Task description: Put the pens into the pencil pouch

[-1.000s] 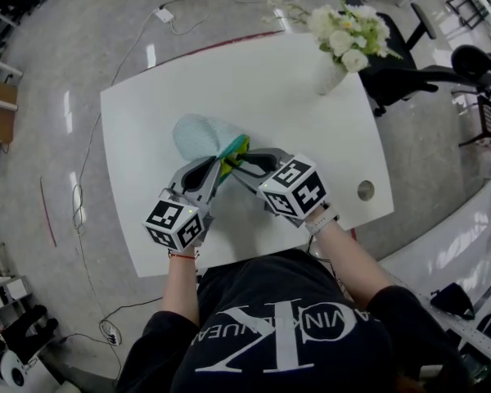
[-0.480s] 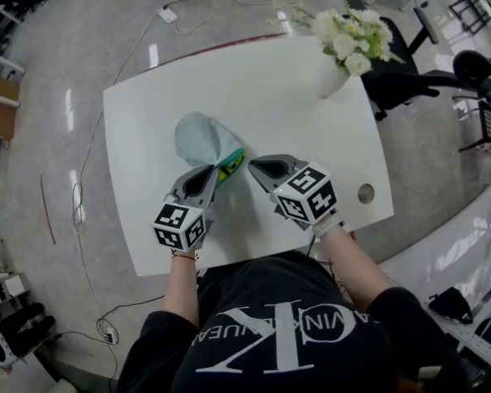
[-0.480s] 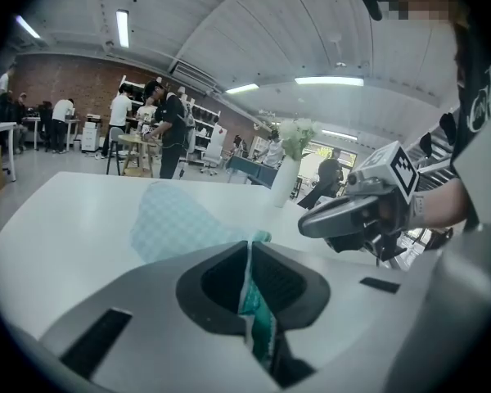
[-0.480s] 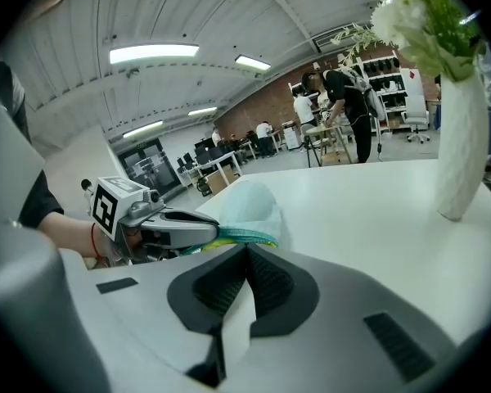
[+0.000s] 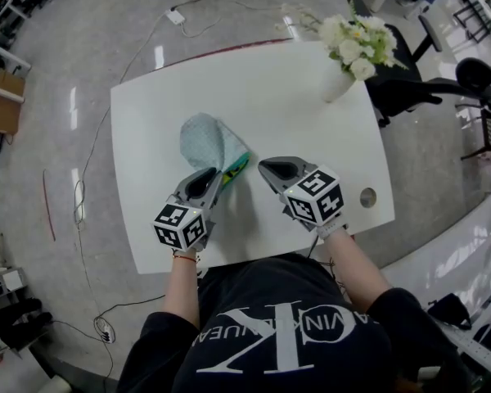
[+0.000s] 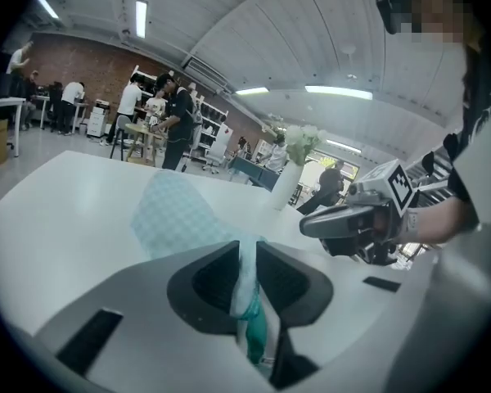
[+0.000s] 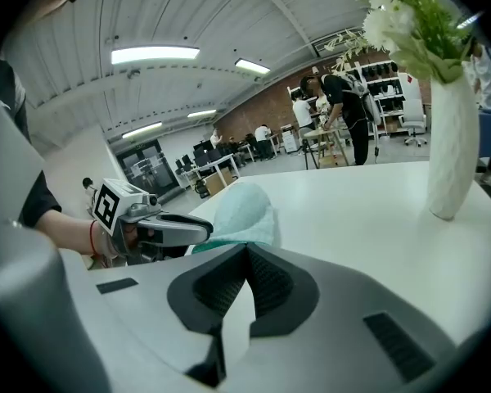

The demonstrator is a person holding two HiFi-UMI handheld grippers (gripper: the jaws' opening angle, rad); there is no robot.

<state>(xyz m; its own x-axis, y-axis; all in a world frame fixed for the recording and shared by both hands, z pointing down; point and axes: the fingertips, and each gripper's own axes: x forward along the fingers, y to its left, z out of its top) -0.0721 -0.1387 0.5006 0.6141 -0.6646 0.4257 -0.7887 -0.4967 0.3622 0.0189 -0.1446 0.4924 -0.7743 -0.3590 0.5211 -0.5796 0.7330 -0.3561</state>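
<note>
Right gripper (image 5: 267, 167), pressed together, empty, backs off the pale-green checked fabric pouch (image 5: 210, 140); left gripper's (image 5: 216, 174) pinch on it loosens; we judge 1 insertion done.

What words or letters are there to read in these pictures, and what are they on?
"K": big white letter on the person's black shirt; a curved letter beside it is cut off.
"VINKL": small letters across it; the rest is unreadable.
Left cube and right cube: square patterns only, no words.
Pencil pouch, vase: no print to read.

Open-plan lab-office: brick wall (image 6: 82, 64), shelving (image 7: 387, 76), worktables (image 6: 2, 102), office chair (image 5: 409, 91), strip lights (image 7: 154, 55).
</note>
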